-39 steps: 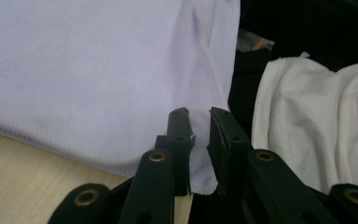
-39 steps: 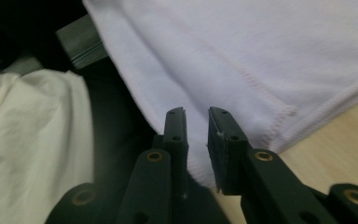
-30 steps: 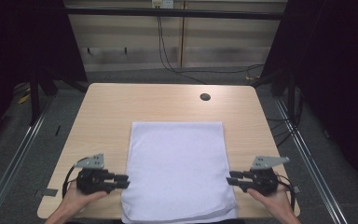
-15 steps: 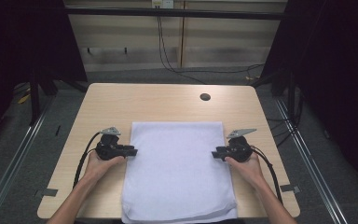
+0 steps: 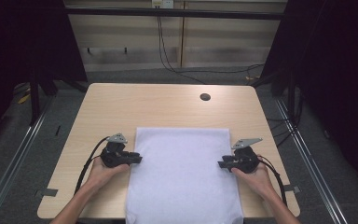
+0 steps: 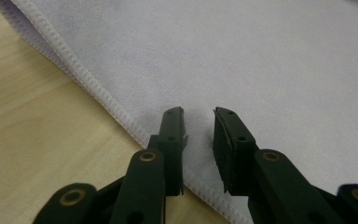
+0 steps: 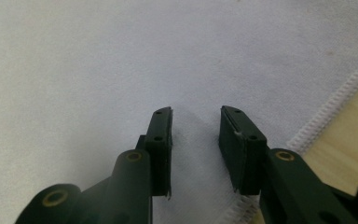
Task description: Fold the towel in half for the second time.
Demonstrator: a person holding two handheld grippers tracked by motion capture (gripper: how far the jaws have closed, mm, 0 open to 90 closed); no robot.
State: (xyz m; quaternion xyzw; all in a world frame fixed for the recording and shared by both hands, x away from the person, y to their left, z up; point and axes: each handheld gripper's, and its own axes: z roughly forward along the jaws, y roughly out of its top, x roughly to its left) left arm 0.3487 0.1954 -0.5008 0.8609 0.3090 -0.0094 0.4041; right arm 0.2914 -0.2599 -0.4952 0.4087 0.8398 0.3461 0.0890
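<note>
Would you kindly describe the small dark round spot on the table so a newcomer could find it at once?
Start from the light wooden table and look past the far edge of the white towel. Toward the far right corner sits a small dark round hole. It is the lone dark mark on bare wood, well apart from towel and tongs.

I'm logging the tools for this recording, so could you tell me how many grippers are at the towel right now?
2. The left gripper is at the white towel's left edge, jaws apart; the right gripper is at its right edge, jaws apart too.

White towel [image 5: 182, 175] flat on table [image 5: 158, 109]
</note>
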